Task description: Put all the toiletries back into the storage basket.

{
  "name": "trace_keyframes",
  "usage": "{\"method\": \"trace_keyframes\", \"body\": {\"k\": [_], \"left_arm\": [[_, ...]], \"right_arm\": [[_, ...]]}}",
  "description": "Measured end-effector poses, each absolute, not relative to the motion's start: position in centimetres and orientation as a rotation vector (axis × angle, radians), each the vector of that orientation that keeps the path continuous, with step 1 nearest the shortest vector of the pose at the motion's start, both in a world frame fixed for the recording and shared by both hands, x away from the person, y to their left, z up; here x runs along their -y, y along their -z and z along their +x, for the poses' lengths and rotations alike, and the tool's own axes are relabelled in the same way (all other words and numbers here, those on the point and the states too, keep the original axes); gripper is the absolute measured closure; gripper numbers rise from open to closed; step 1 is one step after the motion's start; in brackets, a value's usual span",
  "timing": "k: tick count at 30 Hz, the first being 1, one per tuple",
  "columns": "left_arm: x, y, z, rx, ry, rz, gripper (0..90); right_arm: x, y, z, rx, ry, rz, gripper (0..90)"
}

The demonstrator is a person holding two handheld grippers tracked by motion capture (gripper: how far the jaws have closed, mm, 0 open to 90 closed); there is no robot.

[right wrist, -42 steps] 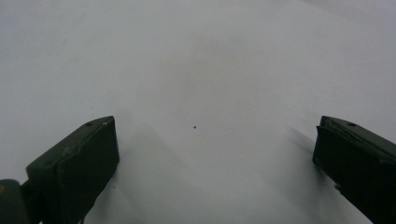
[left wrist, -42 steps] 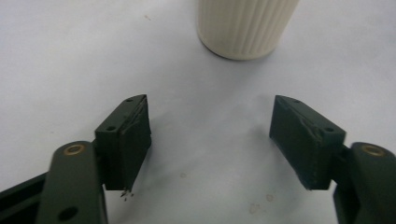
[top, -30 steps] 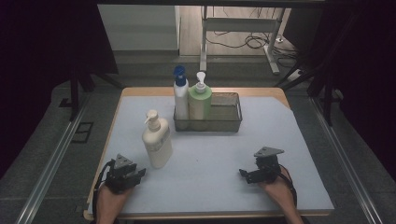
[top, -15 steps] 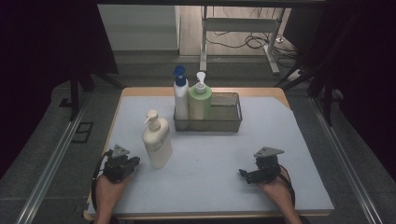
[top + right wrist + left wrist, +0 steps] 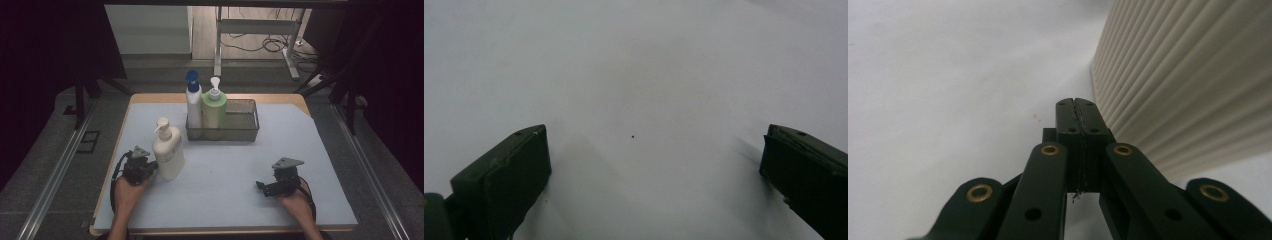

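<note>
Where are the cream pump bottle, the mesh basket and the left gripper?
cream pump bottle point(image 5: 168, 152), high view, on its body
mesh basket point(image 5: 242, 129), high view, front wall
left gripper point(image 5: 1079, 112), left gripper view, at its shut tips

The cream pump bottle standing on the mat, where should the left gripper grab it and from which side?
Grip the cream pump bottle across its ribbed body from its left, where the left gripper sits with jaws shut; the pump head is narrow and top-heavy.

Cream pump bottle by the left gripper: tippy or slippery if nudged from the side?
The cream pump bottle stands tall on a narrow base, so a high push would probably tip it; a low one may slide it. Its ribbed wall, seen in the left gripper view, likely gives grip. The left gripper, jaws shut on nothing, sits low beside it. Fill level can't be judged.
</note>
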State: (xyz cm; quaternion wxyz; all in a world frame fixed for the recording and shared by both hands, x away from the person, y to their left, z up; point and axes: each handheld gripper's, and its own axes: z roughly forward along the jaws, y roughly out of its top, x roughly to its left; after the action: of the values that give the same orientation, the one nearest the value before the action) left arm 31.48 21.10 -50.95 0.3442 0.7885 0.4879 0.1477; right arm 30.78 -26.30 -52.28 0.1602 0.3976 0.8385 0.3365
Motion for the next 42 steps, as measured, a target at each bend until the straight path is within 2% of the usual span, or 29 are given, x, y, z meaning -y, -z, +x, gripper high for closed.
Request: {"method": "trace_keyframes", "body": {"k": [13,42], "left_arm": [[-20.4,51.3,31.6,-1.246,-0.33,2.007,89.5],[-16.3,51.4,30.5,-1.137,-0.259,2.05,89.4]], "right_arm": [[26.3,52.2,30.8,-2.4,-0.956,1.139,0.0],[26.3,52.2,30.8,-2.401,-0.957,1.142,0.0]]}}
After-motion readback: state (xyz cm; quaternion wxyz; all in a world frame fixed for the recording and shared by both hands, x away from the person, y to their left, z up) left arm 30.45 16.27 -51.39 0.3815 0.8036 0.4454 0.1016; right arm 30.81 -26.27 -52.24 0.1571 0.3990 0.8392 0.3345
